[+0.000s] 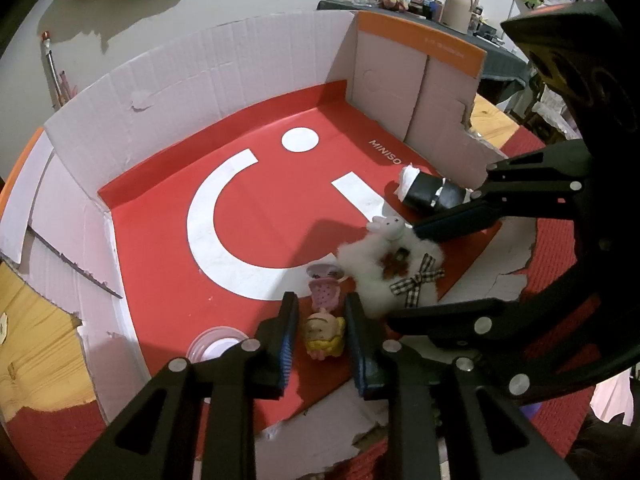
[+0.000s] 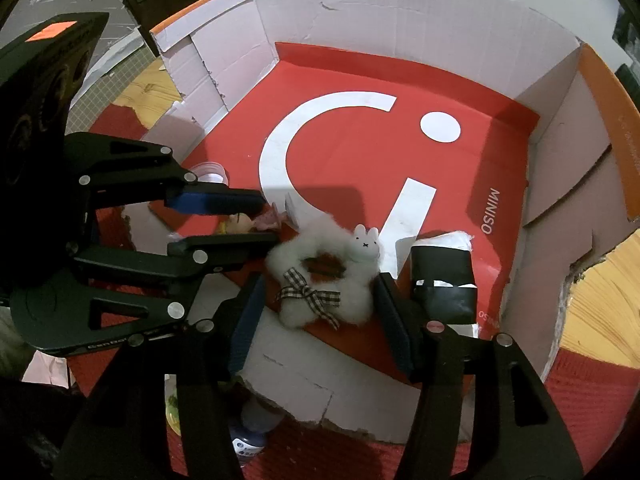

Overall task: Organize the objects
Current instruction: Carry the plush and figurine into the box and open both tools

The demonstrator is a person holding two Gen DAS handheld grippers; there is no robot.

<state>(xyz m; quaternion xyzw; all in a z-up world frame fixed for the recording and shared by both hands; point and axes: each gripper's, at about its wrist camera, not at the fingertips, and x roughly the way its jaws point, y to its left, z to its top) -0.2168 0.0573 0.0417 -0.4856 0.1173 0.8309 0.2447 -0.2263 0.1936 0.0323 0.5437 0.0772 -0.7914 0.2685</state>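
Observation:
A cardboard box with a red floor and a white logo lies open in front of both grippers. My left gripper is shut on a small doll with yellow hair and a pink dress, lying near the torn front edge. From the right wrist the left gripper hides most of the doll. A fluffy white ring with a bunny head and checked bow rests on the floor. My right gripper stands open around it, pads apart from the fluff. The left wrist view shows the ring and right gripper.
A black-wrapped roll with white ends lies just right of the ring. A clear plastic lid sits left of the doll. The box's near wall is torn low. The box rests on a red mat over wood.

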